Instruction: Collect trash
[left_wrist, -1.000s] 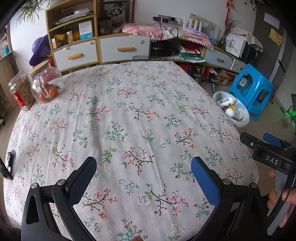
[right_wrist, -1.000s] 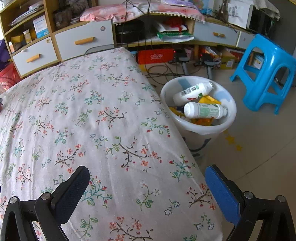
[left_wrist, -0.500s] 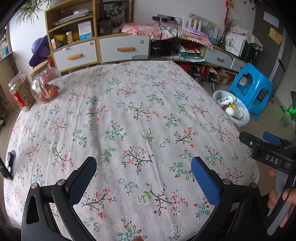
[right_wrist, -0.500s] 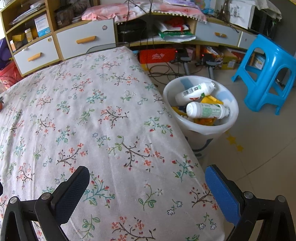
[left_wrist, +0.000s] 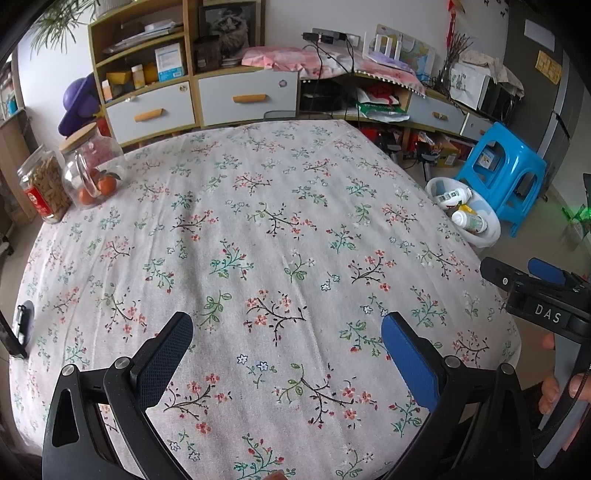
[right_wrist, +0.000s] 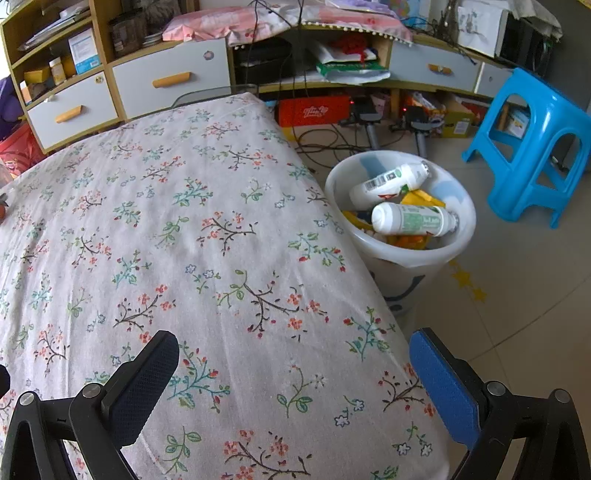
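The left gripper (left_wrist: 286, 354) hangs over the near part of the table (left_wrist: 258, 229), its jaws spread wide with nothing between them but the flowered cloth. The right gripper (right_wrist: 293, 373) hangs over the table's right near corner, jaws likewise released and empty; in the left wrist view it shows at the right edge (left_wrist: 535, 291), held by a hand (left_wrist: 557, 387).

The trash lies in the bin (right_wrist: 458, 251), a white tub on the floor just beside the table's right edge. It sits ahead of the right jaws and to their right, well apart from them, and far off to the right of the left jaws (left_wrist: 491, 236). Two white bottles lie on top of the heap: one (right_wrist: 388, 181) leaning against the far wall of the bin, the other (right_wrist: 410, 219) on its side across the middle. Under them are yellow and orange scraps (right_wrist: 421, 197), probably wrappers, though too little shows to be sure.

No loose trash is seen on the cloth in either view. At the table's far left corner stand two jars: a jar (left_wrist: 42, 184) with a red label and brown contents, and a glass jar (left_wrist: 90, 168) with a wooden lid, touching or nearly so. A blue stool (right_wrist: 535, 144) stands on the floor beyond the bin.
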